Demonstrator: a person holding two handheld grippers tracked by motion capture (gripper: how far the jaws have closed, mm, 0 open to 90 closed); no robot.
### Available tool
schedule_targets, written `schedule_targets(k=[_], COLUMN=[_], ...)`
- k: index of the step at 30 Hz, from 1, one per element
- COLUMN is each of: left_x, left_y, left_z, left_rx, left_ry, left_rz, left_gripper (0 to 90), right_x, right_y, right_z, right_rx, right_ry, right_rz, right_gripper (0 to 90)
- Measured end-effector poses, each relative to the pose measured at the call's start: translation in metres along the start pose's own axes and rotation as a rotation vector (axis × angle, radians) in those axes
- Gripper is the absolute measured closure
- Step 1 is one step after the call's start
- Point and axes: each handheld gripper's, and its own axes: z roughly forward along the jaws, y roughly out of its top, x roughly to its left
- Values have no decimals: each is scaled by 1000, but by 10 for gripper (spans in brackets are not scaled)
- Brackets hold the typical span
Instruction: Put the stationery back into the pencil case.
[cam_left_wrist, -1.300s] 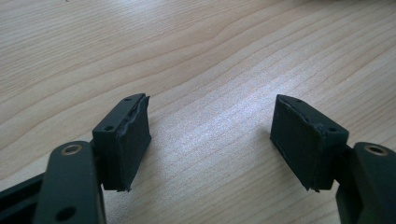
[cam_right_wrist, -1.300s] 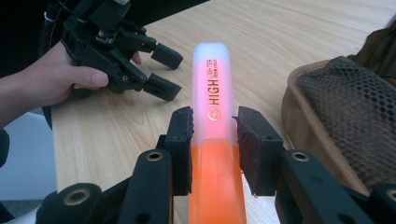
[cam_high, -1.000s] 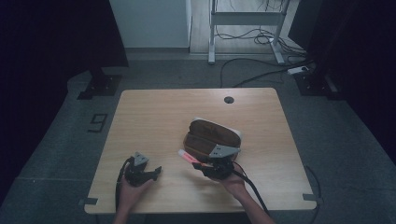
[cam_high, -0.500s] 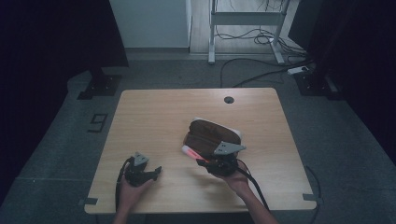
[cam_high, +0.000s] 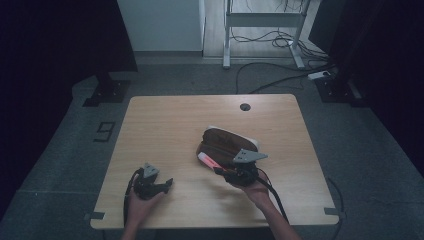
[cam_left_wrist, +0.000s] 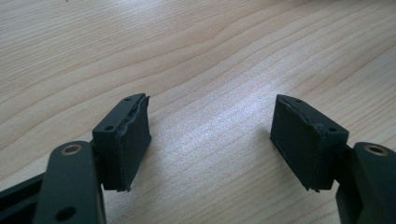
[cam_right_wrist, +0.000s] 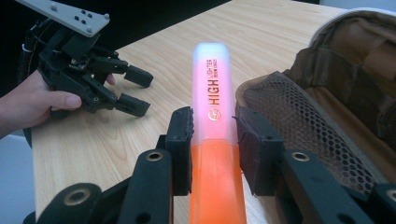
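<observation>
A pale wood-grain worktop stands on grey carpet in a dim room. The right gripper is clamped on an orange highlighter with a translucent cap, its long axis running along the jaws, cap end pointing away towards the worktop's far side. Just beside it lies an open brown fabric pouch with a mesh pocket. The left gripper rests near the front edge, jaws wide apart and empty.
</observation>
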Motion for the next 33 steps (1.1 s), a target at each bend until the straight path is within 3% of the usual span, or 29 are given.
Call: schedule_targets(k=[18,33], left_x=[0,0], left_y=[0,0], left_z=[0,0], left_rx=[0,1], left_ry=[0,-1], left_rz=[-1,0], left_gripper=[280,280], right_x=[-17,-32], right_y=[7,16], right_z=[-14,-16], right_rx=[-24,-6], right_ry=[-32,-59], right_rz=[19,21], right_gripper=[657,657])
